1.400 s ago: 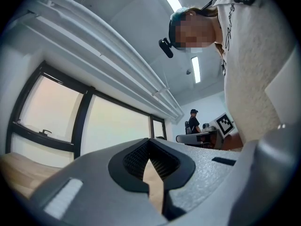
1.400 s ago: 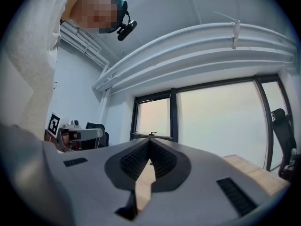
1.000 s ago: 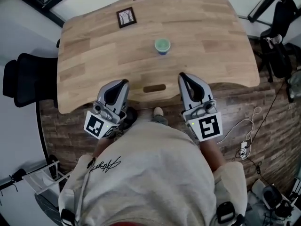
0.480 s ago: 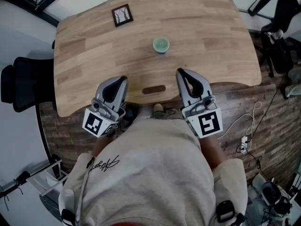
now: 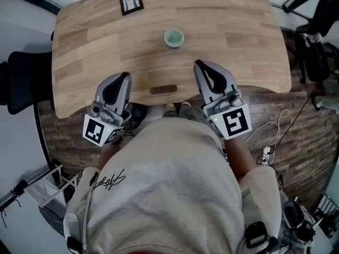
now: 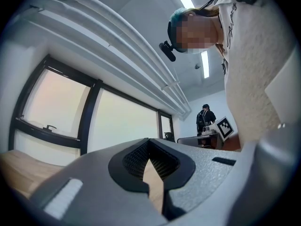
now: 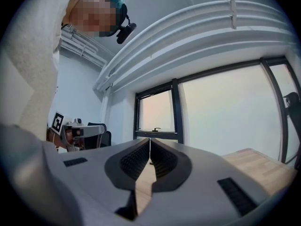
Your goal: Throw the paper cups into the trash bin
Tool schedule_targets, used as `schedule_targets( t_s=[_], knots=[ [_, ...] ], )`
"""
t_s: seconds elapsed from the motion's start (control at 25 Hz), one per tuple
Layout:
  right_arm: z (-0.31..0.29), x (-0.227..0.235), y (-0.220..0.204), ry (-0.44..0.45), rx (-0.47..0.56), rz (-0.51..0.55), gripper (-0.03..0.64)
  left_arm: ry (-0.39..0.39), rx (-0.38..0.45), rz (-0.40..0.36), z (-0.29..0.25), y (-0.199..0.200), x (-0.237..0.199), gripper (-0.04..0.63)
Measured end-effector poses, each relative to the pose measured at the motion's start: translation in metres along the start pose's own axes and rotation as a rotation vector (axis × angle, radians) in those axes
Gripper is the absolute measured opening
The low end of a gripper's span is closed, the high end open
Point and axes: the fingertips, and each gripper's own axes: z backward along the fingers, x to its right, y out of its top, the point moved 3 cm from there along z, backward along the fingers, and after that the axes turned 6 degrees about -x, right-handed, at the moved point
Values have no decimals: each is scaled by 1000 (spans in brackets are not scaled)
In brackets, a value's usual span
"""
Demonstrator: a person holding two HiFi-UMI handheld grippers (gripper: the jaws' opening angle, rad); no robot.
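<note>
A single paper cup (image 5: 174, 37) with a green inside stands upright on the wooden table (image 5: 233, 30), a little beyond the middle of its front half. My left gripper (image 5: 125, 76) hovers over the table's front edge, to the near left of the cup, shut and empty; its jaws meet in the left gripper view (image 6: 149, 141). Over the same edge, to the near right of the cup, my right gripper (image 5: 198, 64) is shut and empty as well, with its jaws closed together in the right gripper view (image 7: 150, 139). Neither touches the cup. No trash bin shows.
A small framed marker card (image 5: 131, 2) lies at the table's far left. A dark slot (image 5: 163, 90) sits in the front edge between the grippers. A black chair (image 5: 21, 81) stands left of the table, dark equipment (image 5: 317, 41) to the right, and cables (image 5: 271, 142) on the floor.
The whole view has slid: table and cup now sit higher and a bit further left in the picture. Both grippers remain shut at the front edge, about as far from the cup.
</note>
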Motion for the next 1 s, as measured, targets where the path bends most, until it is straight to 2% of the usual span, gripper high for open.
schedule_targets(
  t_s=[0.12, 0.32, 0.44, 1.0],
  knots=[
    [-6, 9, -8, 33, 1, -30, 8, 18, -12, 8, -2, -4, 0, 3],
    [-12, 23, -28, 36, -31, -50, 12, 30, -38, 14, -4, -11, 0, 3],
    [-19, 29, -37, 49, -41, -40, 95, 57, -42, 21, -4, -12, -3, 3],
    [-46, 34, -104, 96, -214, -25, 241, 124, -74, 20, 10, -18, -5, 3]
  ],
)
